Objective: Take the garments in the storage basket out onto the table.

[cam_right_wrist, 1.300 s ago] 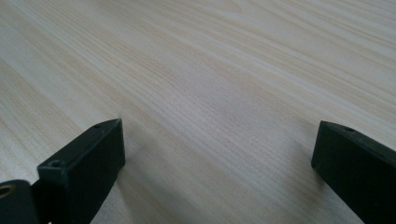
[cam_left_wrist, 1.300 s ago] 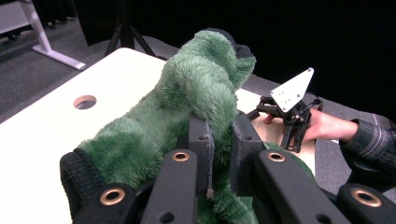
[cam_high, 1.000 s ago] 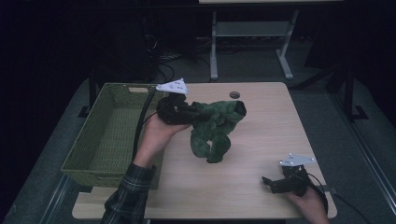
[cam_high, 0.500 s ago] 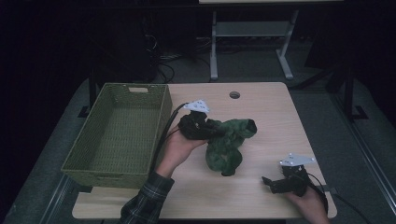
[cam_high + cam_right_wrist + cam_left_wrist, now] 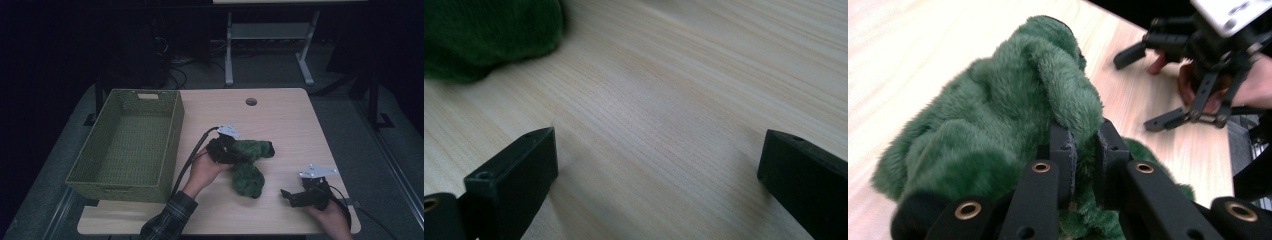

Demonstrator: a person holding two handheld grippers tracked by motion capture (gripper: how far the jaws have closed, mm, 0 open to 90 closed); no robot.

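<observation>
A green plush toy (image 5: 250,165) lies on the wooden table (image 5: 280,120) near its middle. My left gripper (image 5: 231,154) is shut on a fold of the toy's fur; in the left gripper view the two pads (image 5: 1063,155) pinch the plush toy (image 5: 998,110) tight. At the table's front right my right gripper (image 5: 290,196) rests low over the wood, jaws wide apart with nothing between them. The right gripper view has bare table between the fingertips (image 5: 524,160) and an edge of the plush toy (image 5: 489,35) at the upper left. My right gripper (image 5: 1168,85) also appears far off in the left gripper view.
A green woven basket (image 5: 172,145) stands on the left part of the table, close to the left hand. A round cable hole (image 5: 251,102) sits near the table's far edge. A metal stand (image 5: 265,40) is on the floor behind the table.
My left gripper has carried the plush toy down and toward the front right, from above the table beside the basket to the tabletop. The right gripper has stayed where it was.
</observation>
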